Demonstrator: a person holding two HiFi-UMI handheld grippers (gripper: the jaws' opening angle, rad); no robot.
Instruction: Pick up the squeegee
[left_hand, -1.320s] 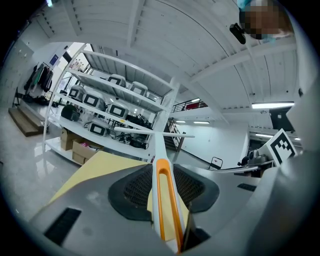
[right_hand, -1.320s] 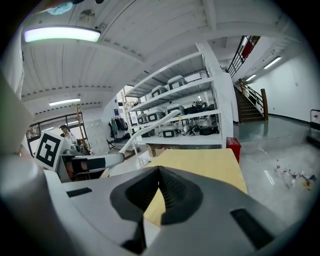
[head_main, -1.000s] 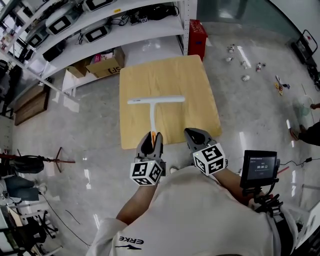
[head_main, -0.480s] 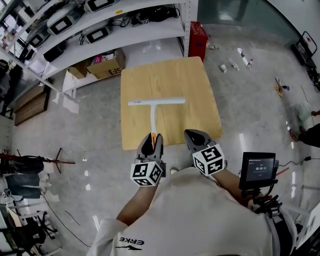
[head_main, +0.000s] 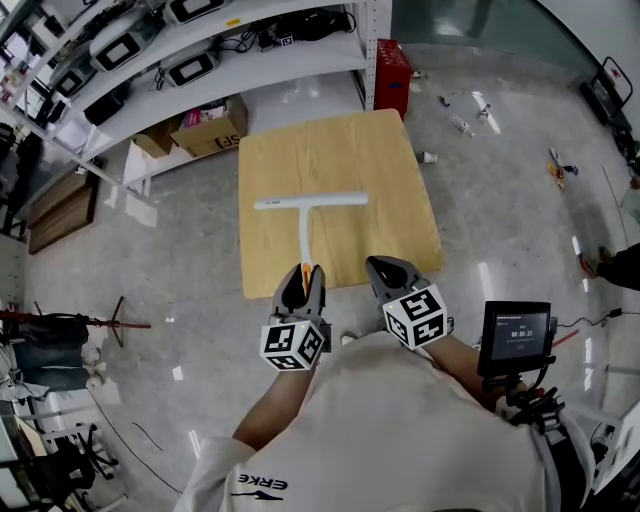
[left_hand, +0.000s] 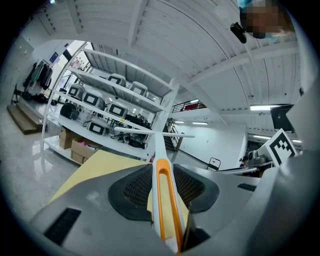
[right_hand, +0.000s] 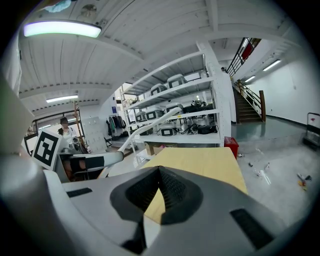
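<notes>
The squeegee (head_main: 303, 225) is white and T-shaped, with an orange end on its handle. Its blade (head_main: 311, 201) lies crosswise over the wooden table (head_main: 370, 160). My left gripper (head_main: 303, 278) is shut on the orange handle end at the table's near edge. In the left gripper view the handle (left_hand: 159, 145) runs forward between the dark pads (left_hand: 135, 187) and rises clear of the table (left_hand: 95, 167). My right gripper (head_main: 383, 268) hovers beside it at the near edge, shut, with nothing in it. In the right gripper view its pads (right_hand: 172, 192) meet above the table (right_hand: 200, 160).
White shelving (head_main: 200, 50) with devices stands beyond the table, with a cardboard box (head_main: 212, 125) under it and a red crate (head_main: 393, 68) at its right end. Small items (head_main: 460, 120) lie scattered on the floor at right. A screen (head_main: 516, 335) is by my right arm.
Both grippers and the squeegee have kept still. The small items on the floor at the right lie in different spots than a second ago.
</notes>
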